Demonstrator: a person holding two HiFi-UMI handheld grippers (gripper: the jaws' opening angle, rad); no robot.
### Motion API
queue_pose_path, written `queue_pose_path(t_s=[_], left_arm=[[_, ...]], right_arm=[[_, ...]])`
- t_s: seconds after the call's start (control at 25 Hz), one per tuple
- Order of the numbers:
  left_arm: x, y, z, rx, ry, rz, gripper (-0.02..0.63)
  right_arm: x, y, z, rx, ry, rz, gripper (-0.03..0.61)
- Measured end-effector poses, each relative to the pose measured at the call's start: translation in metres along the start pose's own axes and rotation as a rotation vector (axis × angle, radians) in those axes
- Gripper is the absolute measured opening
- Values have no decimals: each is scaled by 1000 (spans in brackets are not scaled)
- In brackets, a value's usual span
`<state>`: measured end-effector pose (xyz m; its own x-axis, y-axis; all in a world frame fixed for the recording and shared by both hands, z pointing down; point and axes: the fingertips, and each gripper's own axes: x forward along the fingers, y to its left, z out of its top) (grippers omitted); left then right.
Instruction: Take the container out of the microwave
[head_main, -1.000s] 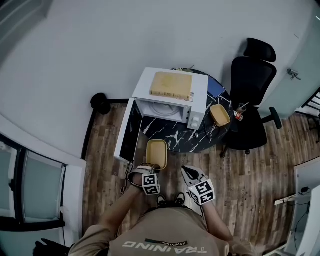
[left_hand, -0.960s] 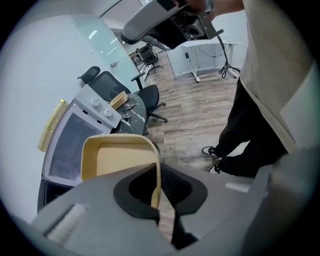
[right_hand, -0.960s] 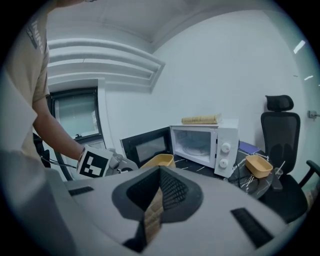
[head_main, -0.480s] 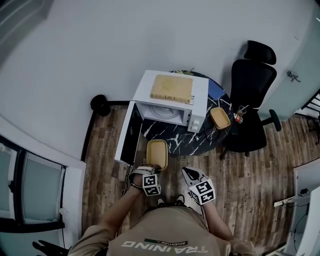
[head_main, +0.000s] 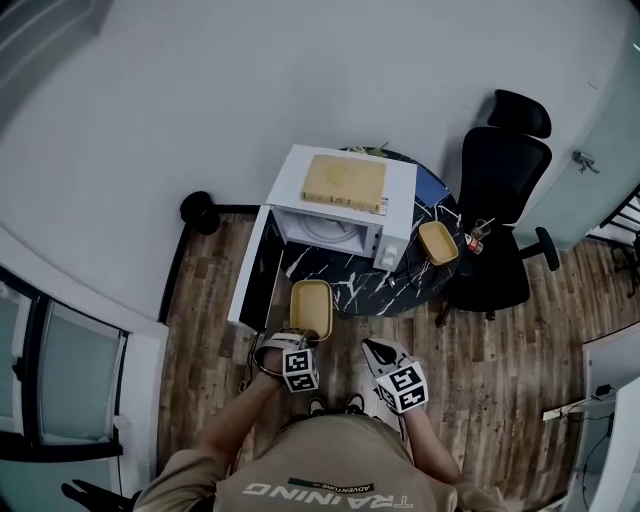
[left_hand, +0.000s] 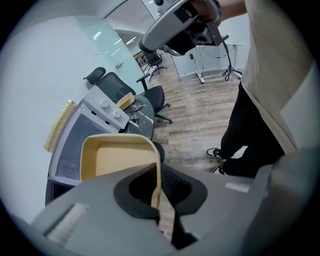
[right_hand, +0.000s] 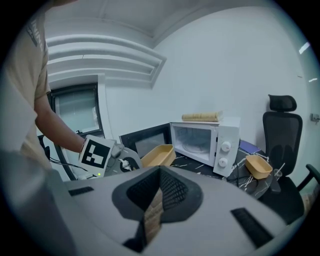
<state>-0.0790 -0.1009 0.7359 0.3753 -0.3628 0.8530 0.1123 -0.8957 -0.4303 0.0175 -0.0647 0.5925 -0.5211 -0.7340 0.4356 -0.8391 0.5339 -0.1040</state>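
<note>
Fingers (left_hand: 176, 186) of the left gripper (head_main: 288, 342): clamped on the container's (head_main: 311, 306) near rim, with its wall pinched between the pads.
Right gripper (head_main: 374, 348): jaws pressed together, nothing held, idle at lower centre.
Container: clear of the microwave (head_main: 340, 205), at frame centre by the table (head_main: 365, 285) edge, right of the open door (head_main: 256, 272).
Cavity: looks empty.
Progress: removal appears done. What is left is likely only setting the container down and closing the door.
</note>
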Motion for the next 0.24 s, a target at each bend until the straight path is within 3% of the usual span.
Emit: queue_pose_path(t_s=[0.24], left_arm=[[1, -5, -3, -14, -5, -12, 20]], right_arm=[[-2, -2, 1, 7, -6, -12, 8]])
